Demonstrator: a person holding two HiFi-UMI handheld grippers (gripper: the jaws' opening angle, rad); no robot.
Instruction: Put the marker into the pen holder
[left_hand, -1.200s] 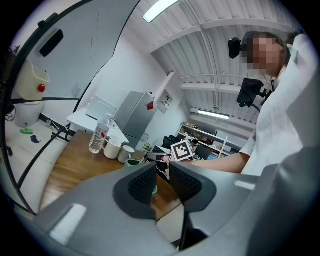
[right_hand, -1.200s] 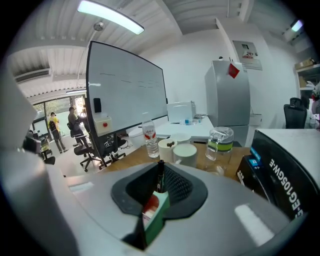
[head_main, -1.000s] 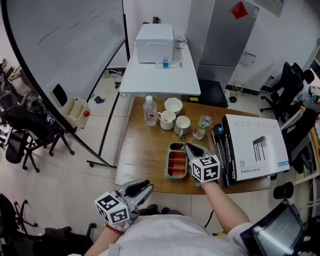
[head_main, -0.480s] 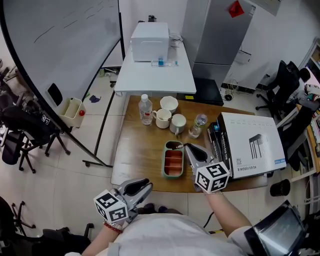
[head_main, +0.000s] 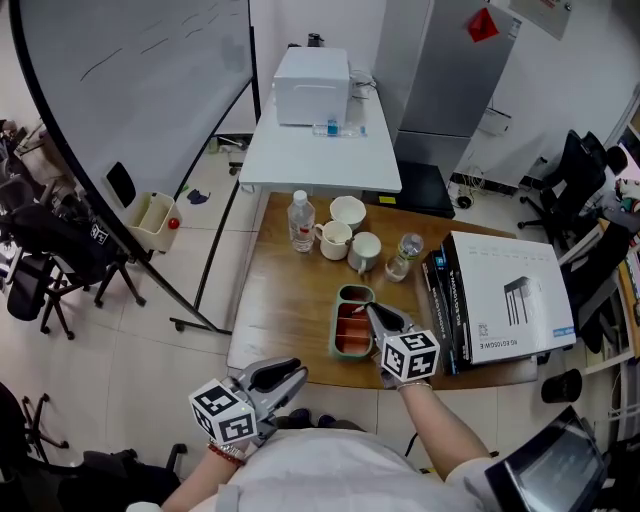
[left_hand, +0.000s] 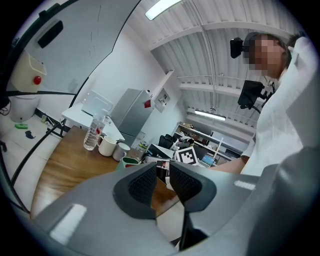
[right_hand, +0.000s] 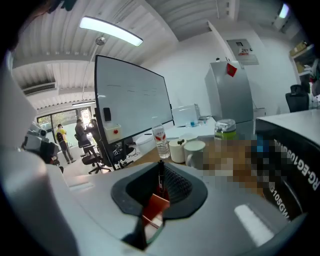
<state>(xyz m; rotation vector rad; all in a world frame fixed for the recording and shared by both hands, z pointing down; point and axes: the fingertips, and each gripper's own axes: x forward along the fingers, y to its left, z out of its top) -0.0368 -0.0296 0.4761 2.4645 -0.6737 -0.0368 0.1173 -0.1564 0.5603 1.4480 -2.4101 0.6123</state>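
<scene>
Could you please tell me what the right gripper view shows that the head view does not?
Only the right gripper view: the right gripper's jaws shut on the marker, and people standing beyond the whiteboard. Only the head view: the left gripper. Both: the water bottle, two mugs and the wooden table.

the black box (right_hand: 299, 171) bears letters like "eg100" on its side; rest unreadable.

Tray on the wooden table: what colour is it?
The tray is green outside and orange-red inside; the head view shows it best.
</scene>
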